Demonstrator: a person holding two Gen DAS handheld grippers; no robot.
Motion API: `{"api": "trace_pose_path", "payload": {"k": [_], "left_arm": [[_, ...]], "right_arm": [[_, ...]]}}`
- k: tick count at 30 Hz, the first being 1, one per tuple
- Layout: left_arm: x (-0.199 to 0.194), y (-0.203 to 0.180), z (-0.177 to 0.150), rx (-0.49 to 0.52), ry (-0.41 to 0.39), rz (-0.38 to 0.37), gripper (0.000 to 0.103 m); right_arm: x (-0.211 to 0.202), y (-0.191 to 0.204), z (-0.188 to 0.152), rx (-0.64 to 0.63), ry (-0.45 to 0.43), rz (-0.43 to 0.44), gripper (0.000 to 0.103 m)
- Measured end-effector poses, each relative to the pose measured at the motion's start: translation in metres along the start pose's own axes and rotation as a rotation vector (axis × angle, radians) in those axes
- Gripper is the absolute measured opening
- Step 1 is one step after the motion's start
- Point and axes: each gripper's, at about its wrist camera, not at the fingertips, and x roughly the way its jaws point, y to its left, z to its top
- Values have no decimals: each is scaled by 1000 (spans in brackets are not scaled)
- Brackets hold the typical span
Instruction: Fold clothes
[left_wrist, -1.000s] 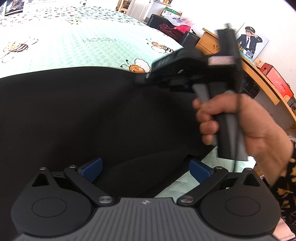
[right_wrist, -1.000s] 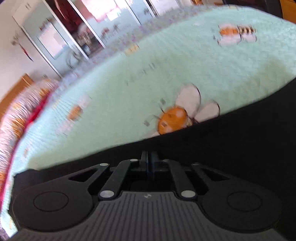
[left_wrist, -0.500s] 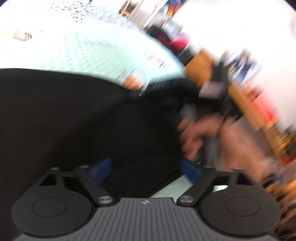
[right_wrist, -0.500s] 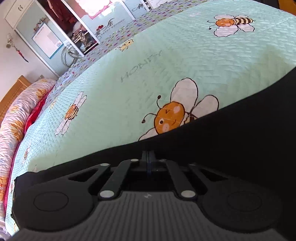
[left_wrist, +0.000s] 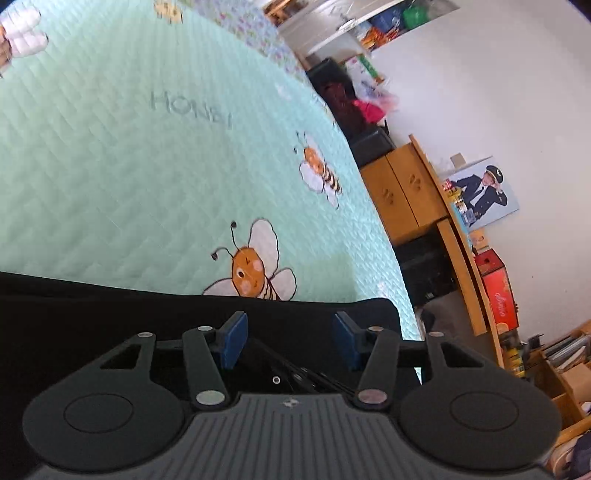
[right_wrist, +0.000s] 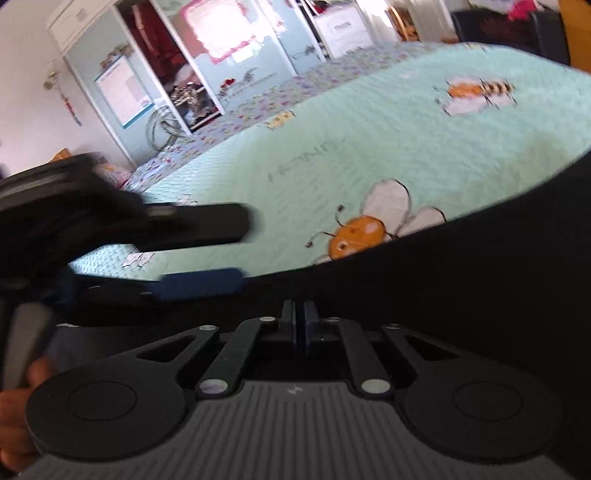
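Right gripper pinches the black garment on the bed, jaws just starting to part — left gripper, jaws closing, nothing pinched, reaches for its edge.

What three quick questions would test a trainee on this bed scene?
1. True or false: the garment is white.
2. What is printed on the bedspread? A bees, B cars, C fish.
3. Fill in: the box on the desk is ____.
Key: 1 false, it is black; 2 A; 3 red.
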Motion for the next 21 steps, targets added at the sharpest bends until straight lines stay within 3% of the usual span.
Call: {"api": "trace_pose_path", "payload": {"k": [3,7,13,18,21], "left_arm": [[9,2,1,12,25,14,57],[20,-1,6,75,51,85,59],[41,-5,5,199,153,178,64],[44,-11,5,270,190,166,68],[38,-13,8,263,168,126,68]], "right_arm": [[-1,8,5,-24,-15,-6,9],[14,12,7,-39,39,-15,9],[25,16,1,-44,78,-59,4],[20,16,0,-44,75,-61,4],[3,11,-1,-18,4,-50,9]]}}
